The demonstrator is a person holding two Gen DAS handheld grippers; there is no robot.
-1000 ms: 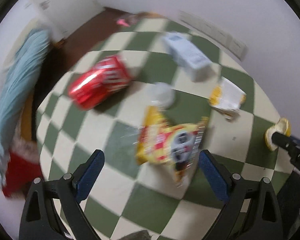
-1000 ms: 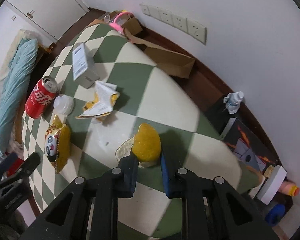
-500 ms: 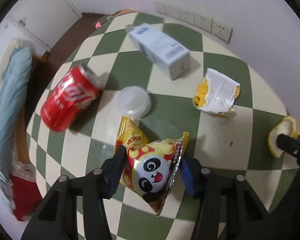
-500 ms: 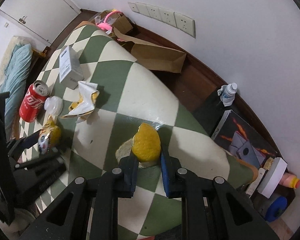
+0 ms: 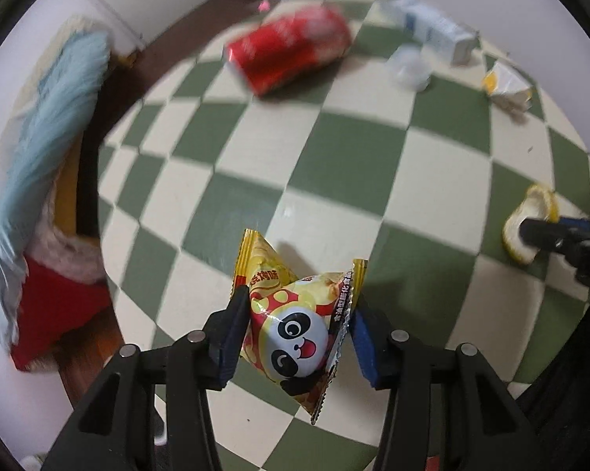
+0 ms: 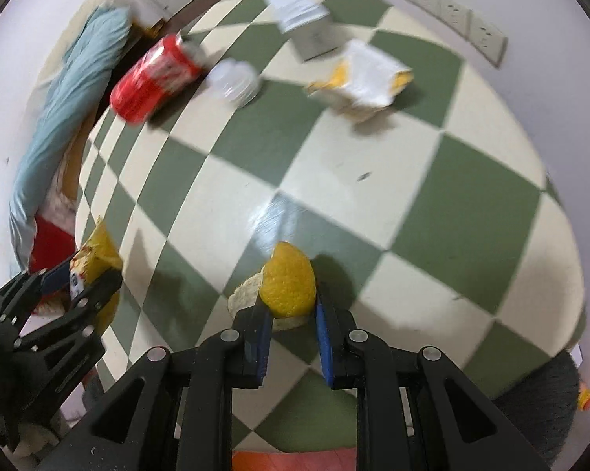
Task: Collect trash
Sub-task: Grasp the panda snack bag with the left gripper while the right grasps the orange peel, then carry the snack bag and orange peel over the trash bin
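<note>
My left gripper [image 5: 297, 327] is shut on a yellow panda snack bag [image 5: 299, 325] and holds it above the green and cream checkered table [image 5: 334, 165]. My right gripper [image 6: 291, 310] is shut on a yellow citrus peel [image 6: 289, 288], also held over the table; it also shows at the right of the left wrist view [image 5: 528, 231]. On the table lie a red soda can [image 5: 291, 55], a clear plastic lid [image 5: 409, 66], a white carton [image 5: 436, 31] and a crumpled white and yellow wrapper [image 5: 507, 86].
A pale blue pillow [image 5: 47, 129] and a red cloth [image 5: 55, 310] lie beyond the table's left edge. A white wall with sockets [image 6: 444, 8] stands behind the table. Dark wood floor [image 5: 185, 31] shows at the back left.
My left gripper closed on the snack bag and lifted it back toward the near edge. My right gripper, still holding the peel, swung left so the table's trash now fills its view.
</note>
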